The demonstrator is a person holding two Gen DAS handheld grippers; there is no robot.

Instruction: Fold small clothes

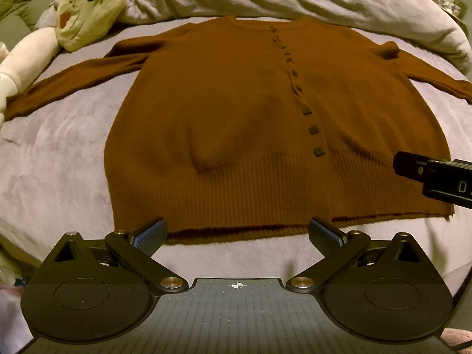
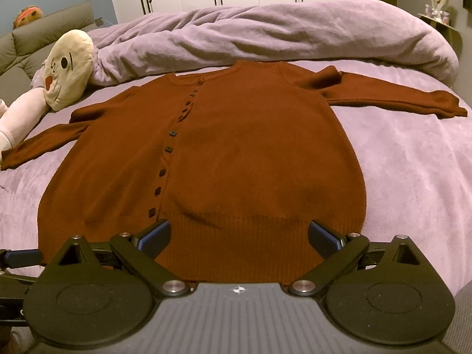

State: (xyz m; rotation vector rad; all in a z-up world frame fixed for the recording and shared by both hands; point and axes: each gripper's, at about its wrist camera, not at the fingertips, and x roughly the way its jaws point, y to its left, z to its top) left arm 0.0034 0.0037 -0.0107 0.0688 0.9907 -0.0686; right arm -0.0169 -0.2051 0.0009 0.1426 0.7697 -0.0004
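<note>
Both grippers, left gripper (image 1: 237,237) and right gripper (image 2: 239,237), are hovering wide open and empty at the ribbed hem of the brown cardigan (image 1: 265,135), which is lying flat on the bed (image 1: 59,159), collar pointing away, the right nearer over the hem.

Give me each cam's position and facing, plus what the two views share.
Left wrist: low by the hem, left of centre, facing up the brown cardigan; shows the open left gripper and the right gripper's finger at the right edge.
Right wrist: above the hem, right of centre, same facing; shows the open right gripper.
Shared: cardigan, plush toy, bunched duvet, bed sheet.
</note>
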